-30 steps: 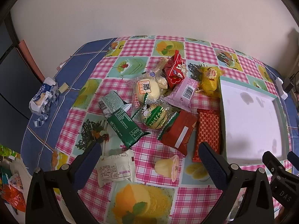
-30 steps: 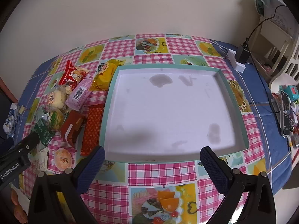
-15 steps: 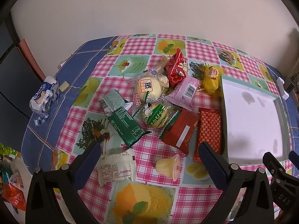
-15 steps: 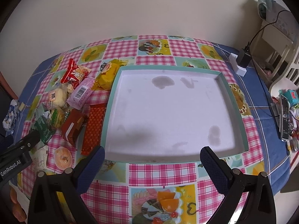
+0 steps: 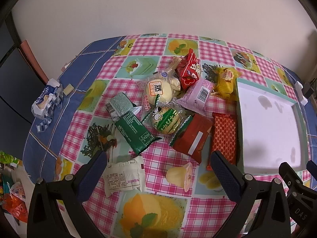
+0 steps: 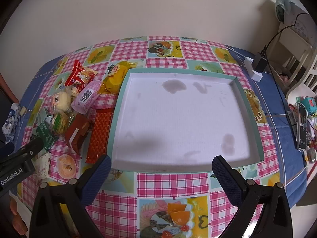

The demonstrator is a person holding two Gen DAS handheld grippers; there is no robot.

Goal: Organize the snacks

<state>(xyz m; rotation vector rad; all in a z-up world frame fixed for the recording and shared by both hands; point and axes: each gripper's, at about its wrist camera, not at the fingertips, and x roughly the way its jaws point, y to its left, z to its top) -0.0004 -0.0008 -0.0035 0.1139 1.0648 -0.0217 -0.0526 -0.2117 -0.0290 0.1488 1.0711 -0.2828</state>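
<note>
Snack pile [image 5: 178,107] beside tray [image 6: 118,107]; crumpled wrapper [image 5: 46,101] apart.

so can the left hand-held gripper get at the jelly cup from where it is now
Probably yes. The left hand-held gripper is open, and the jelly cup lies on its side right between its fingers, apart from the other packets, with nothing over it.
</note>
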